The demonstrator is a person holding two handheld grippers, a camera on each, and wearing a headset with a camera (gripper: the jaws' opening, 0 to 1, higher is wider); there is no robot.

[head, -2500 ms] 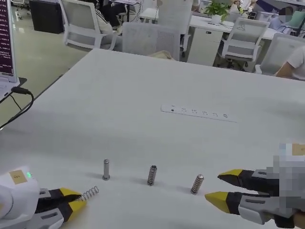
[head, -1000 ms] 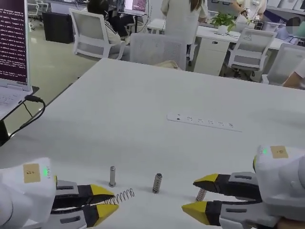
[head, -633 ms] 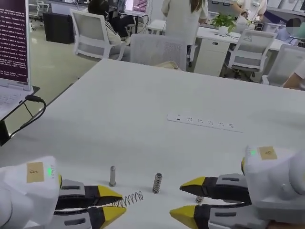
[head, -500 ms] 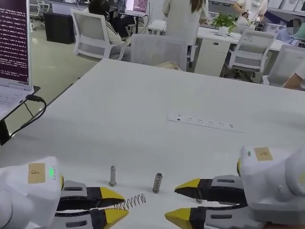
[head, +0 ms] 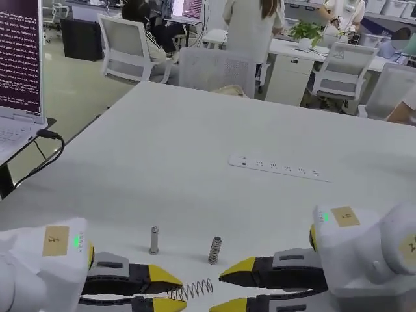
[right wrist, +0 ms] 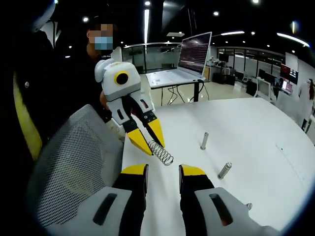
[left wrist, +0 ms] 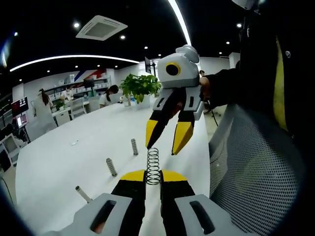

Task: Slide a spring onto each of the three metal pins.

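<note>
- Springs on pins, how many, head view?
- Middle pin (head: 215,249) wears a coil, bare pin (head: 154,239) left of it has none. Right of that the right gripper (head: 216,292) blocks the view, jaws apart. Left gripper (head: 179,293) is clamped on the loose spring (head: 196,289), which pokes toward the right gripper, on the near side of the pins over the table (head: 195,130)
- Left gripper view?
- Own jaws pinch the loose spring's (left wrist: 153,166) lower coils and the rest stands free. Its free end sits right at the right gripper's (left wrist: 165,147) open tips; can't tell if it touches. Third pin (left wrist: 134,146) and middle pin (left wrist: 111,167) are both loaded, bare pin (left wrist: 82,193) nearest. So two done, one left, I'd say
- Right gripper view?
- Own jaws spread, nothing between them. Left gripper (right wrist: 153,147) holds the loose spring (right wrist: 162,153) just ahead. Bare pin (right wrist: 204,140) is still empty, middle pin (right wrist: 225,170) loaded
- Versus 2.5 s ago?
- The spring was then left of the bare pin, the right gripper right of the third pin. Both have closed in toward each other in front of the middle pin. Head camera has shifted too
</note>
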